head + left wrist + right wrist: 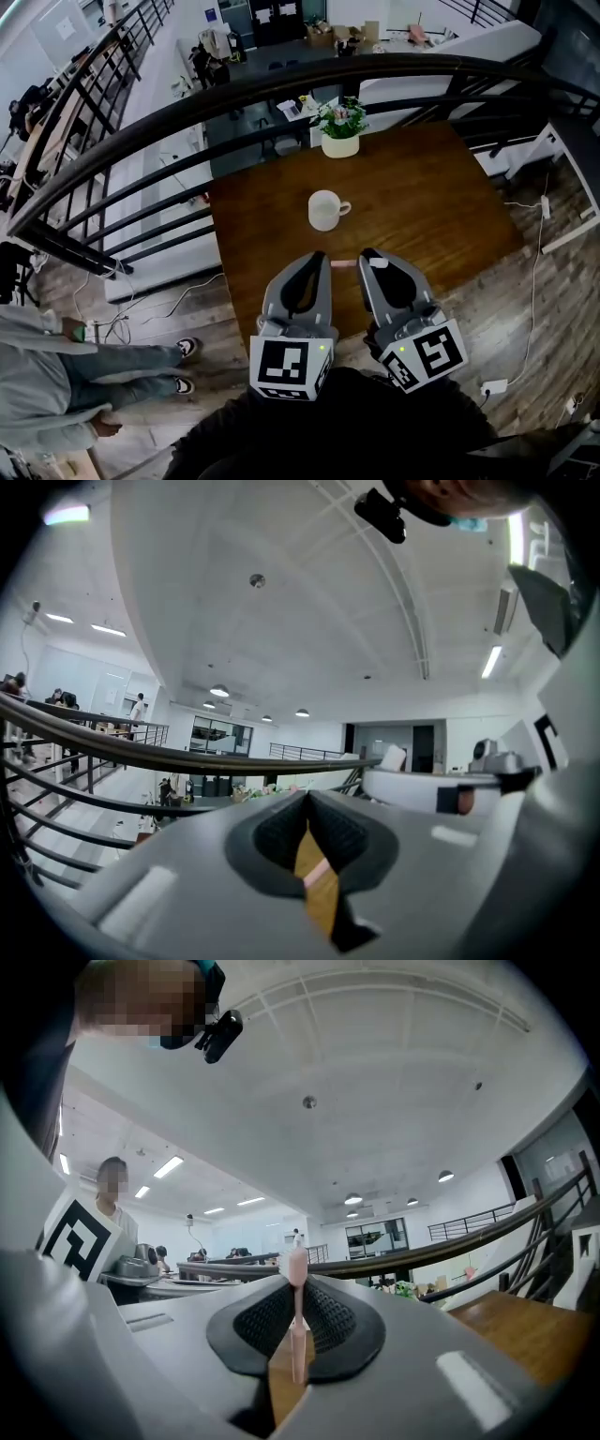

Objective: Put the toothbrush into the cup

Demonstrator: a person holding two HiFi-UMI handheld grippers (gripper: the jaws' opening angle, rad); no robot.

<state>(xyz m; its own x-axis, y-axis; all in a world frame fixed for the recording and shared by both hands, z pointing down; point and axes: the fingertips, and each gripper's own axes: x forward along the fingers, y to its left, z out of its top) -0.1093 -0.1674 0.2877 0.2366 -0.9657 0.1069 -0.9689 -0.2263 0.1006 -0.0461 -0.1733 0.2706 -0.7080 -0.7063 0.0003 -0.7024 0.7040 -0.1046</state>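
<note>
Right gripper clamps the pink toothbrush above the tabletop's near edge; left gripper jaws together; cup mid-tabletop

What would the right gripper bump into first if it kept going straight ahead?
Probably the cup: the right gripper, holding the toothbrush, points toward its handle side. Height is unclear, so it might pass over.

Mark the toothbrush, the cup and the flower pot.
toothbrush [298, 1321]: right gripper view, mid-handle.
cup [324, 211]: head view, side wall.
flower pot [340, 147]: head view, the pot's front.
</note>
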